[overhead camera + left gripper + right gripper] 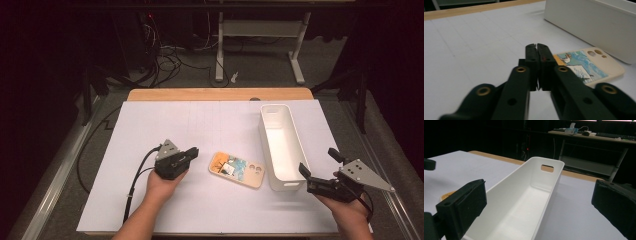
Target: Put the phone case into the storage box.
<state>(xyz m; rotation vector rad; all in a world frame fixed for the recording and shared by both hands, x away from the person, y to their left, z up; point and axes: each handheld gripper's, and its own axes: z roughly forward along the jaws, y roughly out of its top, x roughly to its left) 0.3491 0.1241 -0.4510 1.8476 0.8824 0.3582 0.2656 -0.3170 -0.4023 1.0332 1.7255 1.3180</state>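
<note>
A cream phone case [236,169] with a painted picture on it lies flat on the white table cover, left of a long white bin [280,146]. My left gripper [194,152] rests just left of the case, jaws shut together with nothing between them. In the left gripper view the closed fingertips [537,47] point toward the near end of the phone case [584,65], a short way from it. My right gripper [318,163] stands open at the near right end of the bin. In the right gripper view the empty white bin [524,202] stretches away between the wide-apart jaws.
The white table cover [165,125] spreads over a wooden tabletop [220,94] whose far edge shows. Beyond the table are desk legs [219,50] and loose cables on the floor. A cable trails from the left gripper toward the table's front edge.
</note>
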